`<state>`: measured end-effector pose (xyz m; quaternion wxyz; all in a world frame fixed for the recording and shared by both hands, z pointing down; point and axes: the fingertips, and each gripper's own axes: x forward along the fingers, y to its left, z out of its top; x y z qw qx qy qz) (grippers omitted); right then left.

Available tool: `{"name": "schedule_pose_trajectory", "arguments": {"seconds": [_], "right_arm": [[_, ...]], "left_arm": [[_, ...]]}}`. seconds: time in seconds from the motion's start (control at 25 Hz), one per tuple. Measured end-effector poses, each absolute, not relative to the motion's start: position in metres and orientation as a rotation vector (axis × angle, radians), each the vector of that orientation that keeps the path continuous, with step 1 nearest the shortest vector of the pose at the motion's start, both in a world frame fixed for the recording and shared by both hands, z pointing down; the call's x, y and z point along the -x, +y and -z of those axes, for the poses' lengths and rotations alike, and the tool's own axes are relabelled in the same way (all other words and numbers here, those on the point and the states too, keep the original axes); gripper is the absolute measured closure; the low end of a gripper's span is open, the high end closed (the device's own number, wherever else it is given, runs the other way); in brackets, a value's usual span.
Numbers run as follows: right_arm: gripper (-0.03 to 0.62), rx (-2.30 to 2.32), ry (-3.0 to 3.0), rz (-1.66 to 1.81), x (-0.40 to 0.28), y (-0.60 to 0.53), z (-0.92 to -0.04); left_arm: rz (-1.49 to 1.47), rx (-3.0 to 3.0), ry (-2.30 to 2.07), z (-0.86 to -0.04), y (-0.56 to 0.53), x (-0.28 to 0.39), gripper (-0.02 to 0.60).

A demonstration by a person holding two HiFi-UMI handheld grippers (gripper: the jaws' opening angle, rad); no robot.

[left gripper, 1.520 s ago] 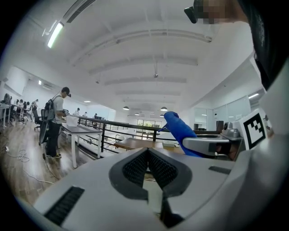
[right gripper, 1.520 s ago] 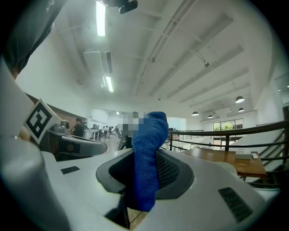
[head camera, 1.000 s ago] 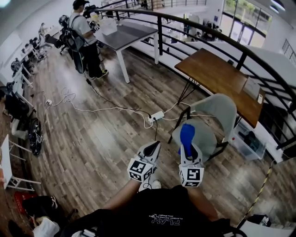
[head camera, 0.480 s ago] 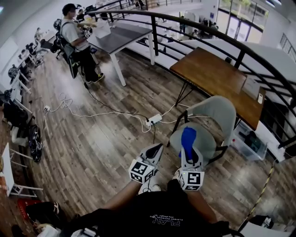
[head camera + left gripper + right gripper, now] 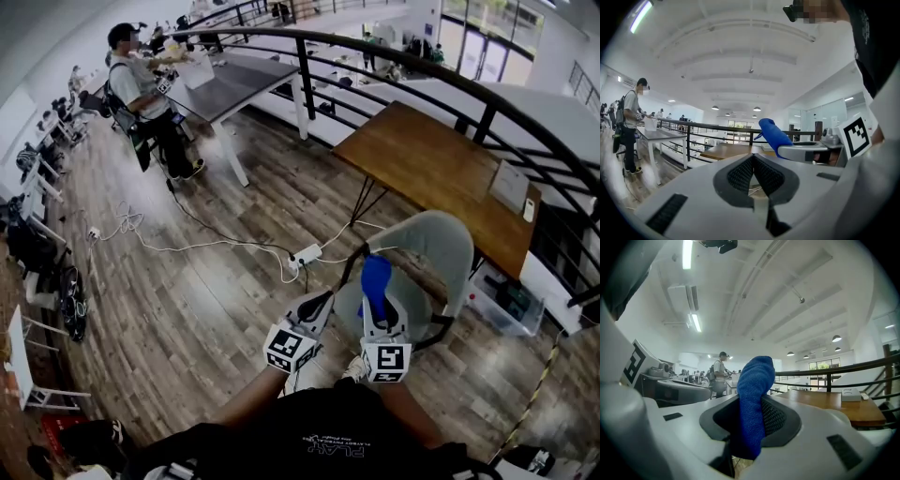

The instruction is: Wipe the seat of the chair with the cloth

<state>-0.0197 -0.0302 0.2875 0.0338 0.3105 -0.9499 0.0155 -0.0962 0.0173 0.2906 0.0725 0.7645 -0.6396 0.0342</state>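
Note:
A grey chair [image 5: 441,246] with a rounded seat [image 5: 410,302] stands on the wood floor just ahead of me. My right gripper [image 5: 375,302] hangs over the near edge of that seat, shut on a blue cloth [image 5: 376,278] that sticks up between its jaws; the cloth [image 5: 752,401] fills the middle of the right gripper view. My left gripper [image 5: 316,305] is beside it to the left, above the floor, shut with nothing in it. The left gripper view shows its jaws closed [image 5: 753,176] and the blue cloth [image 5: 774,135] off to the right.
A brown wooden table [image 5: 441,169] stands behind the chair by a black railing [image 5: 394,56]. A white power strip [image 5: 306,254] and cables lie on the floor to the left. A person [image 5: 150,98] stands at a grey table [image 5: 234,80] far left. A clear bin [image 5: 502,295] sits right of the chair.
The view has drawn nearer to the chair. Both grippers stay side by side, the right one still holding the cloth, now over the seat's near edge.

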Motion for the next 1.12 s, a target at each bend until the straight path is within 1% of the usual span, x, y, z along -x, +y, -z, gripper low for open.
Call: {"name": "schedule_pose_trajectory", "arguments": {"seconds": [0.28, 0.68, 0.96, 1.12], "right_arm": [[0.485, -0.918, -2.926, -0.075, 0.018, -0.069, -0.294], [0.486, -0.935, -2.900, -0.149, 0.007, -0.108, -0.307], [0.485, -1.025, -2.845, -0.144, 0.023, -0.142, -0.318], [0.485, -1.174, -2.779, -0.171, 0.020, -0.179, -0.318]], "left_arm": [[-0.092, -2.290, -1.919, -0.292, -0.034, 0.092, 0.575], [-0.156, -2.344, -1.847, -0.297, -0.084, 0.074, 0.575], [-0.145, -2.391, -1.788, -0.302, -0.123, 0.101, 0.575], [-0.154, -2.419, -1.661, -0.313, -0.144, 0.113, 0.575]]}}
